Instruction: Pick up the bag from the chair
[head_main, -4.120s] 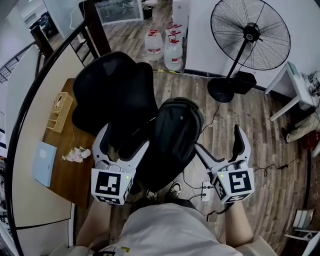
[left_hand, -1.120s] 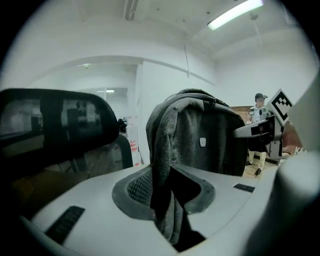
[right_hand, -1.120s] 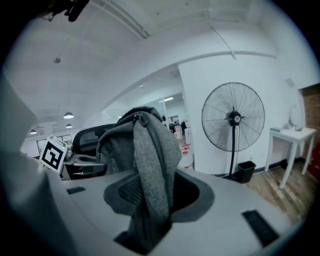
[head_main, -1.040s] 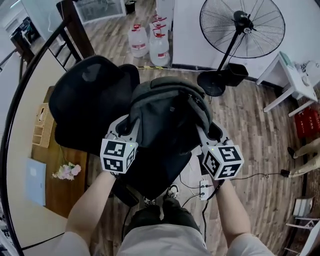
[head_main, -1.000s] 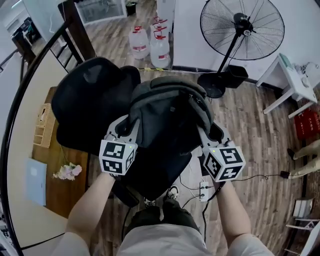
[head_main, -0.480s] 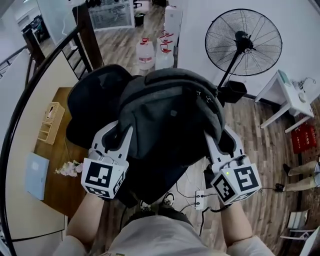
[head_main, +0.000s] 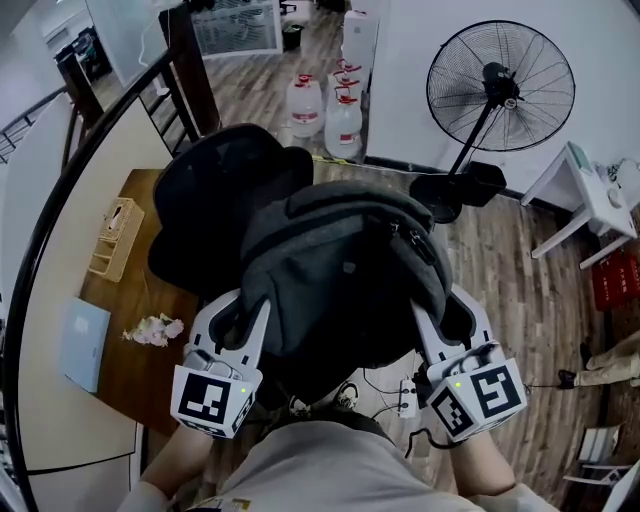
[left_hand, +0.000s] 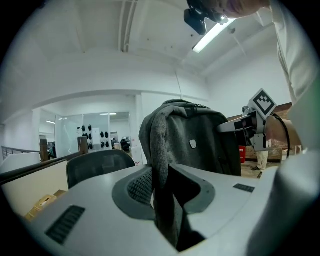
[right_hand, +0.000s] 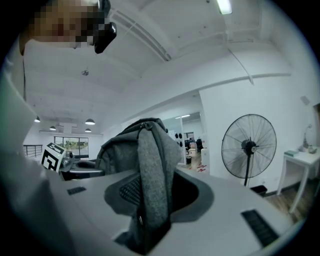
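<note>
Head view first: the bag is hanging in the air between the two grippers. I'd say it's clear of the chair, which sits behind it at about 10 o'clock. The left gripper has the bag's edge at 8 o'clock and the right gripper has it at 4 o'clock. The fan is off at 1 o'clock and the water jugs at 12, both well apart from the bag.

Left gripper view: the jaws are pinched on a grey fold of the bag's cloth, which runs deep down between them. The bag's body rises from 12 toward 1 o'clock.

Right gripper view: same story. The jaws are clamped on a grey band of the bag dead centre, with the bulk of the bag at 11 o'clock and the fan out at 3.

How I'd do this bit: squeeze hard on both sides and raise both hands at the same rate so the bag stays level. If one side sags, the cloth could creep out of that pinch. Draw it toward 6 o'clock, away from the chair back, so nothing snags.
</note>
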